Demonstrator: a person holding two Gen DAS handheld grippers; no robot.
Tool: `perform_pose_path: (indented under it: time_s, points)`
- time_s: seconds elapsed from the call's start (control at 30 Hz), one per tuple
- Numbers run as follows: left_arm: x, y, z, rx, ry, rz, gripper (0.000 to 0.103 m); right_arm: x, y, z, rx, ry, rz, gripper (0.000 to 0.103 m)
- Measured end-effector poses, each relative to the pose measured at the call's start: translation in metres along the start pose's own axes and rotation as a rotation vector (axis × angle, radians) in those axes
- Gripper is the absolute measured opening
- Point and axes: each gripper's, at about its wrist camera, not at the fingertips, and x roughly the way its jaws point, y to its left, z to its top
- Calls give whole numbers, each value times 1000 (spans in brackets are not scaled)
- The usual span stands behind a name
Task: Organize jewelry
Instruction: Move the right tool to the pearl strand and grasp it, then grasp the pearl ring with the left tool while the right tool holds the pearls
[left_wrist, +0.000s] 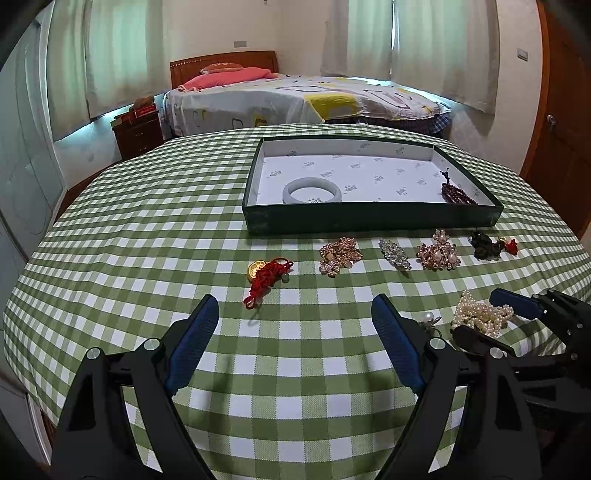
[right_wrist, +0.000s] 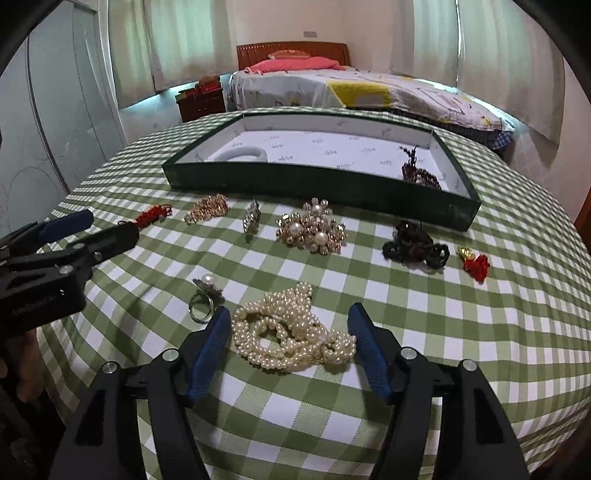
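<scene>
A heap of white pearl strands (right_wrist: 291, 332) lies on the checked cloth between the fingers of my right gripper (right_wrist: 289, 310). Its jaws stand open around the heap; the right pad (right_wrist: 364, 332) sits against the beads, the left one is apart. In the left wrist view the same gripper (left_wrist: 474, 312) and pearls (left_wrist: 480, 314) show at the right. My left gripper (left_wrist: 295, 301) is open over bare cloth, with a red cord and gold charm (left_wrist: 266, 275) just ahead of it. The green tray (left_wrist: 369, 221) holds a pale bangle (left_wrist: 312, 190) and a dark red bead bracelet (left_wrist: 456, 195).
Before the tray lie a gold brooch (left_wrist: 340, 254), a silver brooch (left_wrist: 394, 253), a pearl brooch (left_wrist: 439, 253), a black cord (left_wrist: 484, 245) and a small red knot (left_wrist: 509, 245). A pearl ring (right_wrist: 205, 295) sits left of the pearls. A bed stands behind the round table.
</scene>
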Motion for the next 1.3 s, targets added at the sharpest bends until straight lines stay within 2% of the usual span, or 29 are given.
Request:
perform_pose_path:
  time_s: [0.03, 0.13, 0.2, 0.27, 0.6, 0.73, 1.0, 1.1, 1.13, 1.23, 1.3]
  points:
    - [0, -1, 0, 2, -1, 0, 83, 0, 0, 0, -1, 1, -1, 64]
    - [0, -4, 0, 11, -2, -5, 83, -2, -3, -2, 7, -6, -30, 49]
    - [-1, -7, 0, 22, -4, -10, 83, -3, -9, -3, 26, -11, -35, 33]
    - [-3, -13, 1, 38, -11, -15, 83, -5, -17, -4, 53, -17, -34, 26]
    - [-7, -42, 2, 50, -8, -61, 83, -14, -48, -7, 105, -50, -103, 21]
    - [0, -53, -1, 42, 25, -84, 81, -15, -59, -8, 135, -58, -104, 21]
    - [23, -68, -9, 67, 106, -90, 64, -14, -61, -9, 154, -65, -82, 21]
    - [26, -69, -10, 71, 117, -112, 52, -14, -63, -10, 158, -67, -76, 21]
    - [27, -69, -10, 71, 119, -124, 44, -14, -63, -10, 159, -67, -75, 21]
    - [27, -68, -11, 71, 118, -147, 36, -15, -63, -10, 157, -67, -77, 21]
    - [26, -69, -11, 72, 116, -156, 26, -14, -63, -9, 157, -68, -78, 21]
